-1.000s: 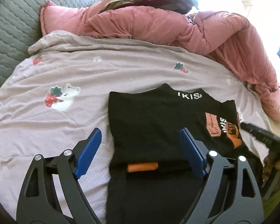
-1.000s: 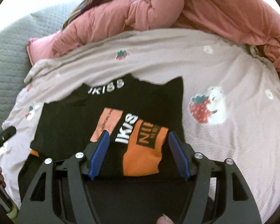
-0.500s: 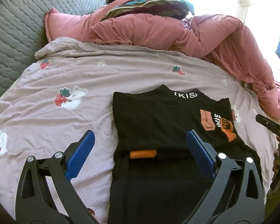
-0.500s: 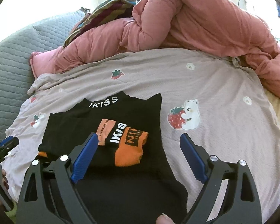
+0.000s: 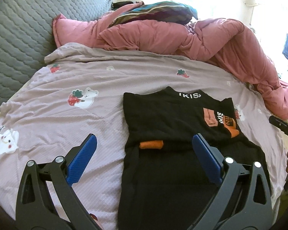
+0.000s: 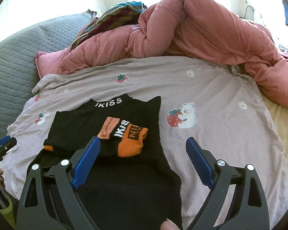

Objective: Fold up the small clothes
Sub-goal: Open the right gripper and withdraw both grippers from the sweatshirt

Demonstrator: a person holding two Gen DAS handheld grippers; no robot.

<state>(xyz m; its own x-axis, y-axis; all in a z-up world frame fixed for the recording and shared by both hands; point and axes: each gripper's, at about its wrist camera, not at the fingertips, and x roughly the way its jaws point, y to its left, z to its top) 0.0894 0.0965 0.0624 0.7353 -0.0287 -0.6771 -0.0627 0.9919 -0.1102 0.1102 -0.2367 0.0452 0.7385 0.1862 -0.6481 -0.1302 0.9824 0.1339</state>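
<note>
A black shirt (image 5: 169, 118) with white "UKISS" lettering lies flat on the mauve sheet, both sleeves folded in over its body. It also shows in the right wrist view (image 6: 113, 122). An orange cuff (image 5: 151, 144) lies at its left middle; an orange and black printed sleeve (image 6: 124, 138) lies on its right side. My left gripper (image 5: 144, 143) is open and empty, held above the shirt's lower left edge. My right gripper (image 6: 142, 147) is open and empty, above the shirt's lower right edge.
A bunched pink duvet (image 5: 182, 36) and a striped blanket (image 5: 153, 13) lie along the back of the bed. A grey quilted cover (image 5: 15, 30) is at the left. The mauve sheet (image 5: 57, 122) has strawberry and bear prints.
Both grippers have pulled back and up from the shirt, and the right one has opened wider. The shirt has stayed in place.
</note>
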